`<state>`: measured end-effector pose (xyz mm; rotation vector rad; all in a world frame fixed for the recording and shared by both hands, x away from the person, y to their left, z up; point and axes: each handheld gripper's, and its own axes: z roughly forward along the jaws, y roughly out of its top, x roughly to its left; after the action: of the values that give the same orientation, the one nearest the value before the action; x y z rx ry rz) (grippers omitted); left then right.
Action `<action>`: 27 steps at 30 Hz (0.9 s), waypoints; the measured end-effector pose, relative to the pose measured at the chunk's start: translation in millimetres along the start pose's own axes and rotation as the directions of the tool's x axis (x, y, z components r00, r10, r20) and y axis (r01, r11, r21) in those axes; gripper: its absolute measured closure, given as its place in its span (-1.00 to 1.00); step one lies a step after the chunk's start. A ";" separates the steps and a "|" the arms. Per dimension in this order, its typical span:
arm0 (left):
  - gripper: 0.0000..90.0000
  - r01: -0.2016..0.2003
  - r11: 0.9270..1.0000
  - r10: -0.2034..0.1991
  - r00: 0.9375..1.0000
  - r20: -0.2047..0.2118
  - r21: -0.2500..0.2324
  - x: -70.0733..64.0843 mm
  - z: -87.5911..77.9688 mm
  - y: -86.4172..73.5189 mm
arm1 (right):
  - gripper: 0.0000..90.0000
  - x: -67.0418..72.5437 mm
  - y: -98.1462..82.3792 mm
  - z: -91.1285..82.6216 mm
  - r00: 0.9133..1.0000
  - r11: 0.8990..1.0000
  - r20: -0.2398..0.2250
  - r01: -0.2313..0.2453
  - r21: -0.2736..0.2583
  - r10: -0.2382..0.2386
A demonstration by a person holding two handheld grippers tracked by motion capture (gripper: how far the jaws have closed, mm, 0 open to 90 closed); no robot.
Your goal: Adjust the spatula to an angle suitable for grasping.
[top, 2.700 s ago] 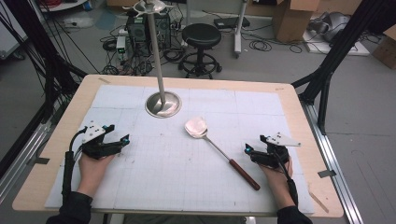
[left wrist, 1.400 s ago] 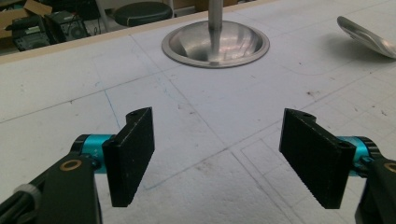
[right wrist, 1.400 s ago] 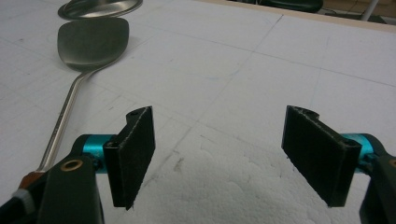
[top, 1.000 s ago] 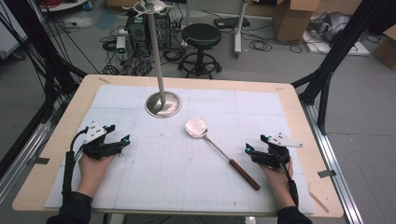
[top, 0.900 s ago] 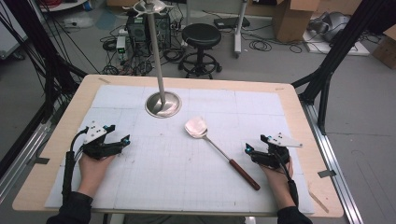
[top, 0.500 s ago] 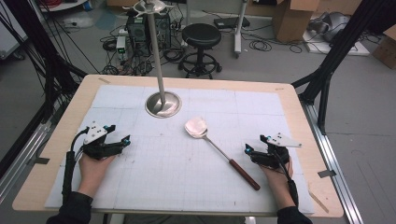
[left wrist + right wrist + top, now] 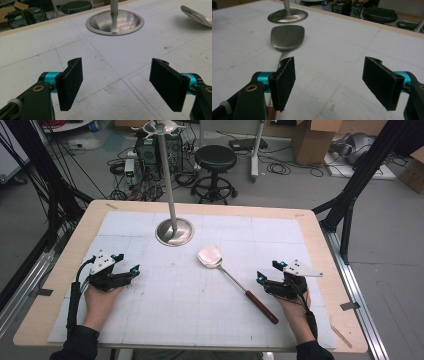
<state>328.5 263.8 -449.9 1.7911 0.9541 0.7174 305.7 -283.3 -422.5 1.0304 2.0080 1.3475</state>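
Hovering both grippers near spatula (image 7: 236,281), nothing gripped.
Spatula flat on white gridded mat (image 7: 165,320), metal blade (image 7: 287,37) toward stand base (image 7: 174,231), just short of it and clear of it; dark red handle (image 7: 261,306) at the opposite end, toward the person. Right gripper (image 7: 265,281) just beside the handle, on the side away from the stand base, jaws wide apart, pads bare; in right gripper view, shaft runs under and behind one jaw, no contact visible. Left gripper (image 7: 131,271) well apart from spatula on the other side, jaws spread wide over bare mat, holding nothing.
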 end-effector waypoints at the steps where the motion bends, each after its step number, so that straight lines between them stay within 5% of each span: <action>1: -0.39 0.000 1.000 0.000 1.000 -0.003 0.000 -0.3 0.1 0.0 | -0.43 7.1 4.1 3.8 1.000 1.000 -0.018 0.003 0.009 -0.003; 13: -0.39 -0.007 1.000 0.007 1.000 -0.007 0.004 -1.5 0.7 0.2 | -0.42 39.2 17.9 29.8 0.994 0.991 -0.098 0.060 0.119 -0.048; 17: -0.39 -0.012 1.000 0.012 1.000 -0.008 0.006 -1.9 0.6 0.2 | -0.38 43.3 17.3 42.6 0.994 0.975 -0.097 0.062 0.213 -0.042; 22: -0.38 -0.016 1.000 0.016 1.000 -0.009 0.004 -2.6 1.0 0.2 | -0.23 45.4 17.0 48.0 0.992 0.967 -0.116 0.071 0.246 -0.043; 27: -0.38 -0.022 1.000 0.022 1.000 -0.010 0.007 -3.1 0.9 0.2 | -0.04 48.6 13.5 56.3 0.989 0.940 -0.137 0.091 0.329 -0.048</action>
<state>327.7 260.6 -450.2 1.8082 0.9452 0.7383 323.8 -210.5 -431.3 1.0249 2.4049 1.0800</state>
